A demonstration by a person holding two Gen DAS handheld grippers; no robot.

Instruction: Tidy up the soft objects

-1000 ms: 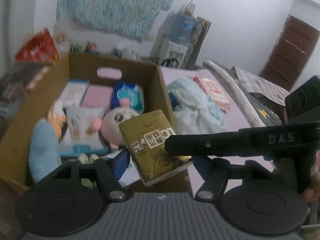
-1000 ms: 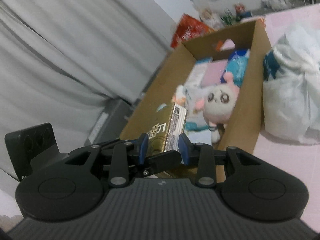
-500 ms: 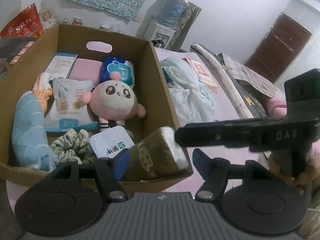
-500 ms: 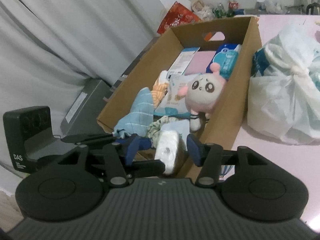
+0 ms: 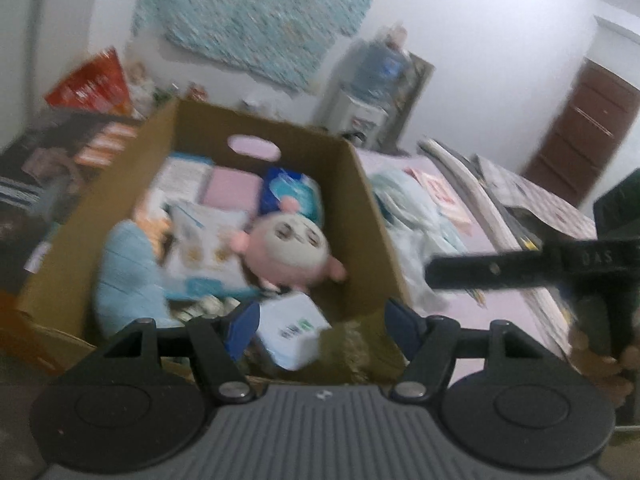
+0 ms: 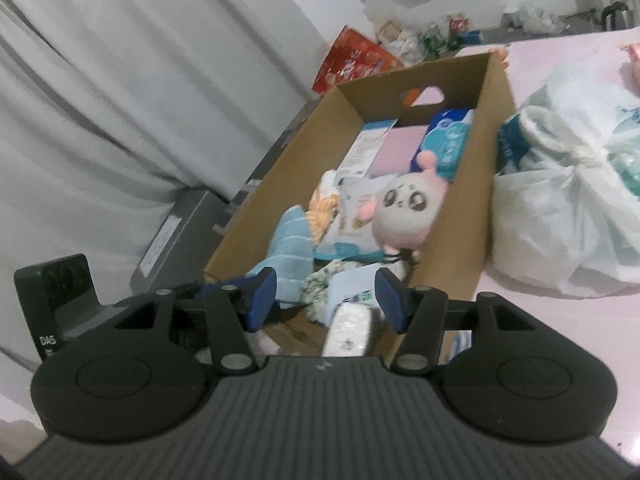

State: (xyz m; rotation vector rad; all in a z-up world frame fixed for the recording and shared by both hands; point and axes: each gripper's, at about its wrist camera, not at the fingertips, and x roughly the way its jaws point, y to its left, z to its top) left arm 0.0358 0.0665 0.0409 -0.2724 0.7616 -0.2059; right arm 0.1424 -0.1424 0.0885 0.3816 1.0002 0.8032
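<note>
The left claw stands wide over the near end of the cardboard box, its blue pads touching nothing; that view is blurred. It alone shows a gold tissue pack lying low at the box's near corner, beside a white pack, and the right claw's black finger crossing from the right. The right claw has just been opening; its pads press on nothing. The right view, sharper, shows a pale pack lying below the gap, a pink plush and a blue towel in the box, and a white plastic bag outside it.
</note>
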